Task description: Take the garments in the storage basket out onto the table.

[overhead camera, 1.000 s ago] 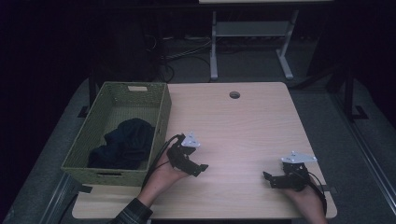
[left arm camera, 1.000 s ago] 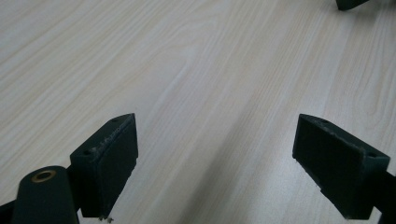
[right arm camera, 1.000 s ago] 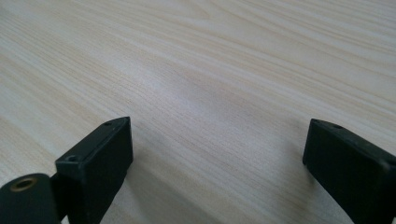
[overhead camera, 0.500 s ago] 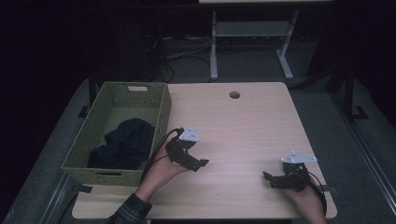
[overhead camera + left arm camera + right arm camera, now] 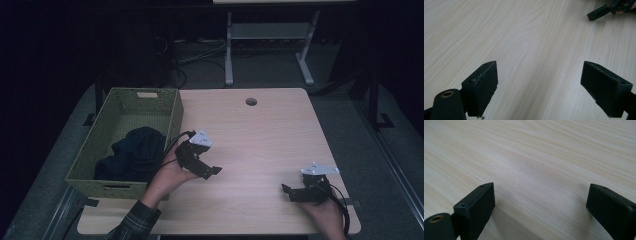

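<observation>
My left gripper point(image 5: 212, 171) hovers over the wooden table point(image 5: 260, 135) just right of the green woven basket point(image 5: 172, 117). Its jaws stand wide open with nothing between them point(image 5: 540, 85). A dark blue cloth point(image 5: 132, 152) lies crumpled inside the basket. My right gripper point(image 5: 286, 191) rests low near the table's front right corner, jaws wide open over bare wood point(image 5: 540, 210). The tip of the right gripper point(image 5: 599, 12) appears far off in the left gripper view.
A round cable hole point(image 5: 251, 101) sits near the table's far edge. Beyond the table stands a white metal frame point(image 5: 270, 35) with cables on the dark floor. Bare wood stretches between the two grippers.
My left gripper has lifted and shifted a little away from me, beside the basket. The right gripper has stayed in place.
</observation>
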`<state>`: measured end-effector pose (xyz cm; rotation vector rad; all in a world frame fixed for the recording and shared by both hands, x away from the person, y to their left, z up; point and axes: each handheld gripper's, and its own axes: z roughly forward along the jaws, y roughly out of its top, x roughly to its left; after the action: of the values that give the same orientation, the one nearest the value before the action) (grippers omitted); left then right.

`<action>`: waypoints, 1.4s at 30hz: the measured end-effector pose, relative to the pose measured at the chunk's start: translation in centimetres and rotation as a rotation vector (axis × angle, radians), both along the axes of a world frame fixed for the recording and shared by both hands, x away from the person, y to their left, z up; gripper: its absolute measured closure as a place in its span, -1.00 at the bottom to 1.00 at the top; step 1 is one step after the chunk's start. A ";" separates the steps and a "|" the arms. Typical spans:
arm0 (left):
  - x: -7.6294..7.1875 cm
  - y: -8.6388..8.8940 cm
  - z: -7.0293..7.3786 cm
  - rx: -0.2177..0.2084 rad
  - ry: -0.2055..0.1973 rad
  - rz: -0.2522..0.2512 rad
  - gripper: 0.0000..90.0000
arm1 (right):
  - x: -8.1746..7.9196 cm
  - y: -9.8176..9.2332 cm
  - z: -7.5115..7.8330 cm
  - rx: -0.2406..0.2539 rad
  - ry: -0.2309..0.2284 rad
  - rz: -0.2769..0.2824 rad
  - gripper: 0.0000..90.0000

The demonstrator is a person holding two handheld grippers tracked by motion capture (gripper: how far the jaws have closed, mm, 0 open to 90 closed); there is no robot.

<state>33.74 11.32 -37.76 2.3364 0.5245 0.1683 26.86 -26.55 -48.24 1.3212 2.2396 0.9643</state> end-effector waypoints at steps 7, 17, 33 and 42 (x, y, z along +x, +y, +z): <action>0.1 0.9 1.2 -0.017 -0.006 0.007 -0.69 | 0.0 0.0 0.0 -0.001 -0.002 0.001 -0.82; 0.3 2.5 2.1 -0.017 0.014 0.027 -0.69 | 0.0 0.0 0.0 0.000 -0.003 0.000 -0.82; 0.3 5.2 3.9 -0.018 0.008 0.060 -0.69 | 0.0 0.0 0.0 0.000 -0.001 0.002 -0.82; 0.3 6.4 4.5 -0.010 0.001 0.077 -0.69 | 0.1 0.0 0.0 0.000 -0.001 0.004 -0.82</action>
<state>33.99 17.70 -33.29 2.3082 0.6148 0.2006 26.94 -26.58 -48.24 1.3166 2.2428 0.9656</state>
